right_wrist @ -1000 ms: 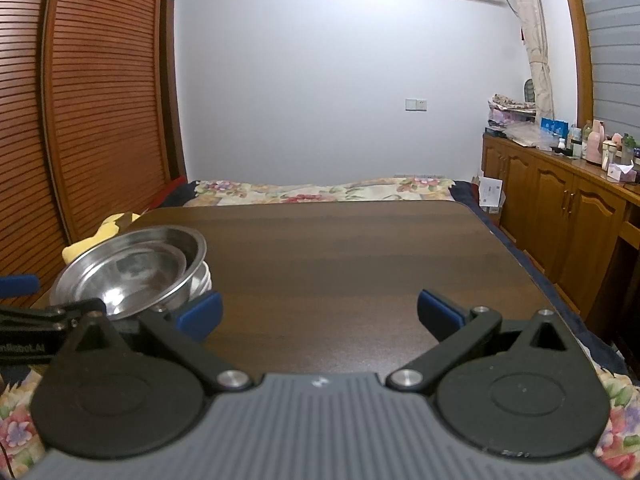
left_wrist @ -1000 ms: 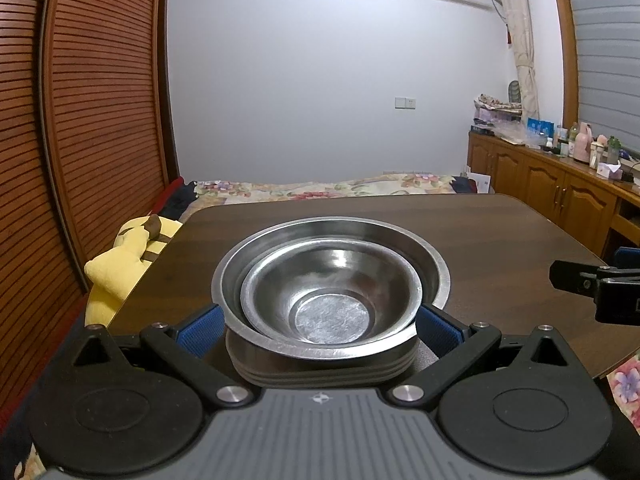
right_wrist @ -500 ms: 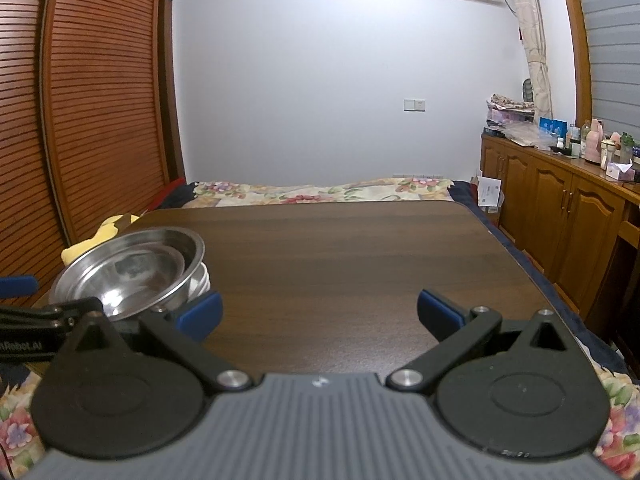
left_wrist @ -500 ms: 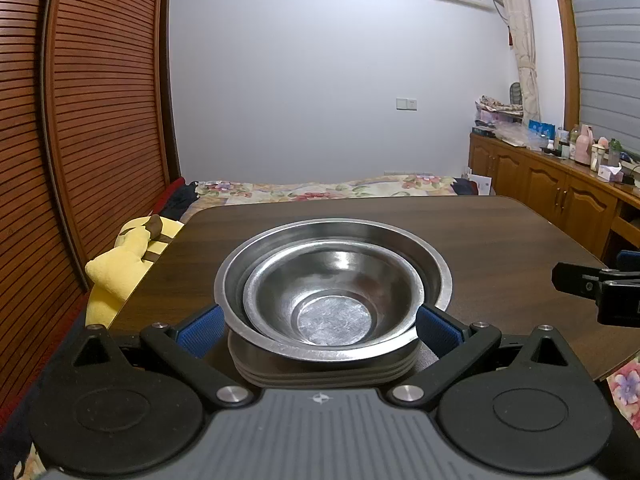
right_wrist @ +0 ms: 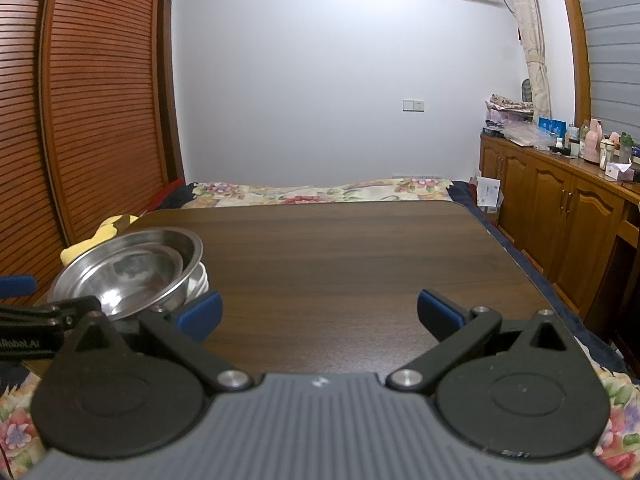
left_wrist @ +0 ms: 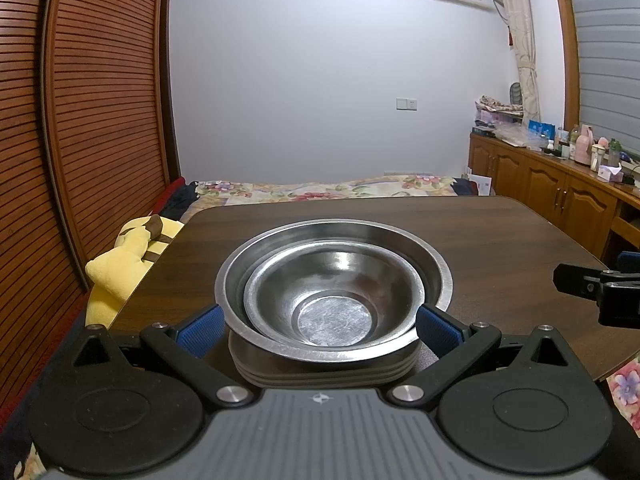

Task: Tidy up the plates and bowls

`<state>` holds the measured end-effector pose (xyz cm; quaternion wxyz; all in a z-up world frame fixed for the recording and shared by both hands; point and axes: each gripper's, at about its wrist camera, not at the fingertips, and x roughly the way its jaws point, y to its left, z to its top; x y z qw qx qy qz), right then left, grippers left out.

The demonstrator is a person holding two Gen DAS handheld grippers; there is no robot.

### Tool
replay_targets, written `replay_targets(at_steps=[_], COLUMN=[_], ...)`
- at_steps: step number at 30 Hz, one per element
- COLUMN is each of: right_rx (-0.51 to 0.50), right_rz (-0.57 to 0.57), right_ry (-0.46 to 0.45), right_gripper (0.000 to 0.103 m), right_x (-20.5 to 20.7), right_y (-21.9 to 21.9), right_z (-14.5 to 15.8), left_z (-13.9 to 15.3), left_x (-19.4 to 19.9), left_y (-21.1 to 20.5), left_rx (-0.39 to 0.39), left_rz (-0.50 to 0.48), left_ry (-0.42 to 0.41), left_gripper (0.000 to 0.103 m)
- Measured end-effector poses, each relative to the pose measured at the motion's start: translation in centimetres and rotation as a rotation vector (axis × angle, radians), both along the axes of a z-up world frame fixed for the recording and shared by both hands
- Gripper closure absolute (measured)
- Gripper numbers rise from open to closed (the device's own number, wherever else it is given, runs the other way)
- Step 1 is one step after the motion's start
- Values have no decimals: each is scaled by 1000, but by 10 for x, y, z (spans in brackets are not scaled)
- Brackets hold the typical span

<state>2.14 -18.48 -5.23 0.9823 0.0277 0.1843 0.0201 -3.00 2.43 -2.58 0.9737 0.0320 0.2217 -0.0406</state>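
A small steel bowl (left_wrist: 334,300) sits nested inside a larger steel bowl (left_wrist: 434,276), both on a stack of grey plates (left_wrist: 320,374) on the dark wooden table (left_wrist: 500,240). My left gripper (left_wrist: 320,326) is open, its blue pads either side of the stack, apart from it. The stack also shows in the right wrist view (right_wrist: 128,270) at the left. My right gripper (right_wrist: 320,312) is open and empty over the table's near edge, to the right of the stack.
A yellow plush toy (left_wrist: 124,256) lies off the table's left edge. A flowered bed (right_wrist: 320,192) lies beyond the table. Wooden cabinets (right_wrist: 560,208) with bottles on top stand at the right. Slatted wooden doors (left_wrist: 80,120) line the left.
My left gripper has risen or tilted very slightly, so the bowls sit a little lower in view. The right gripper has barely moved.
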Motion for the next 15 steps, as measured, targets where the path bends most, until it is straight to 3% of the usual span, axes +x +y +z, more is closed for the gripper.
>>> replay_targets(at_steps=[15], right_rx=[2], right_rz=[2], right_ry=[3], right_gripper=[0], right_x=[0], right_y=[-1], right_z=[-1], left_z=[-1], left_x=[0], left_y=[0], left_rx=[-3], left_rz=[-2], left_ry=[3], left_gripper=[0])
